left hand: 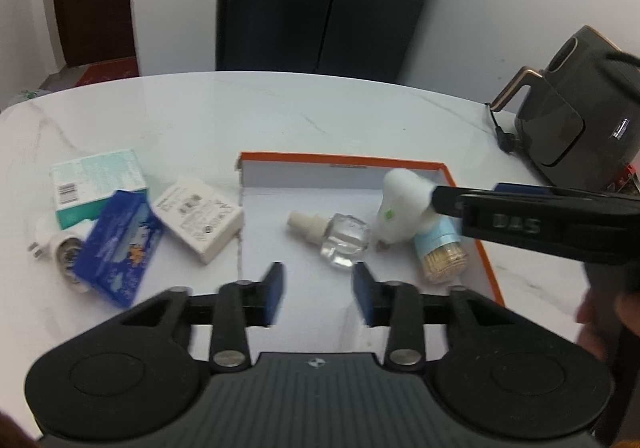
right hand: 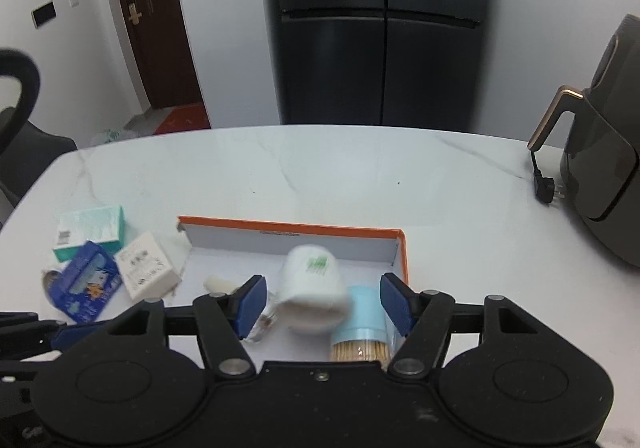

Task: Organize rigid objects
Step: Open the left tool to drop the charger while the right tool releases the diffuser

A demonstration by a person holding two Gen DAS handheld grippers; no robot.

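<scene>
Boxes [left hand: 120, 220] crowd the table [left hand: 280, 120] beside the orange-rimmed tray [left hand: 490, 272].

Ahead of the left gripper [left hand: 318, 294], the tray [left hand: 490, 268] floor lies bare up to the glass bottle [left hand: 344, 238]. To its right, the white device [left hand: 402, 208], toothpick jar [left hand: 440, 252] and right gripper [right hand: 320, 302] crowd the tray. Left, boxes [left hand: 120, 224] clutter the table [left hand: 240, 116]; beyond the tray it lies open.

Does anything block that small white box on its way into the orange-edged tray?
Only the tray's low left wall; the white box lies right beside it. Just inside that wall the floor is bare, the clear bottle further right.
</scene>
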